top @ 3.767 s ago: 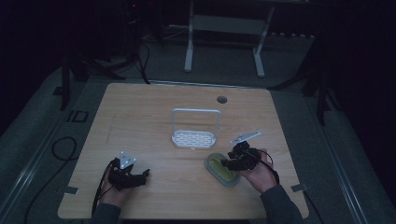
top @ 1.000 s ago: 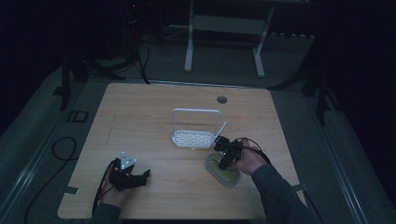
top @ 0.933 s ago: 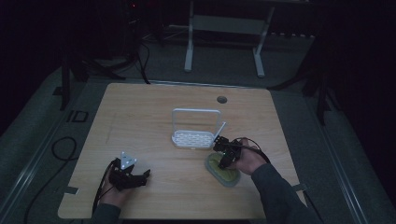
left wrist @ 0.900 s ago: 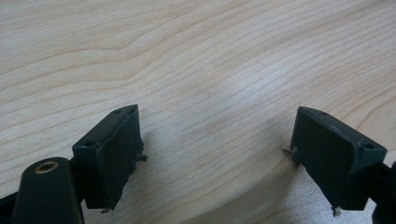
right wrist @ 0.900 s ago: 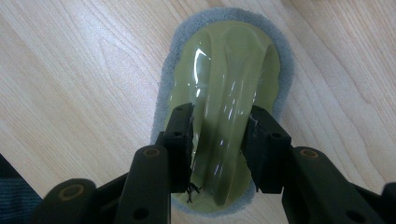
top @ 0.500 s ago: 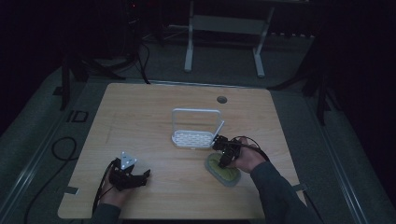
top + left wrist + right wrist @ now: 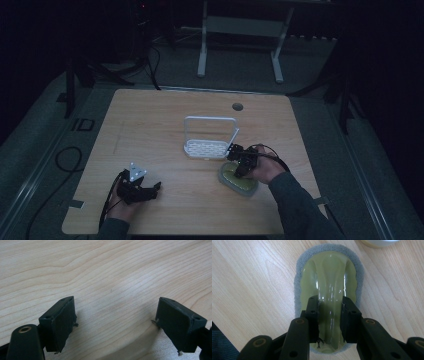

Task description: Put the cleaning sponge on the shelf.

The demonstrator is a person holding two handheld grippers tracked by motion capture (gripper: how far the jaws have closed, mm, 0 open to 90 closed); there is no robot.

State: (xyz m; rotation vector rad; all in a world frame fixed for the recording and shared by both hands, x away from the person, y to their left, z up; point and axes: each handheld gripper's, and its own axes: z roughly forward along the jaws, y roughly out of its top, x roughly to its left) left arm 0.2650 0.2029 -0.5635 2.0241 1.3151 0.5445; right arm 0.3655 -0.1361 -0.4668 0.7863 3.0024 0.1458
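Jaws of the right gripper (image 7: 329, 315) pinch the raised central ridge of a scrubber (image 7: 329, 282), one black pad on each side of the ridge. The scrubber has a glossy, translucent yellow-green moulded top, oval in outline, bonded to a rough grey abrasive pad that shows as a fuzzy border all round. It lies flat on the bench (image 7: 150, 130), right of centre and near the front edge, just in front of a white rack (image 7: 210, 140). In the high view the right gripper (image 7: 242, 160) sits over the scrubber (image 7: 239, 179), with the right hand (image 7: 267, 169) behind it and the forearm coming in from the lower right.

Jaws of the left gripper (image 7: 115, 322) stand spread wide, with bare wood grain between the two black rectangular pads. The left gripper (image 7: 140, 189) rests low at the front left of the bench, well apart from the scrubber, grey three-cornered plate uppermost.

The rack has a perforated white base and an upright wire loop frame. The bench top is pale, matt, grained wood with a round grommet hole (image 7: 237, 106) near its far edge.
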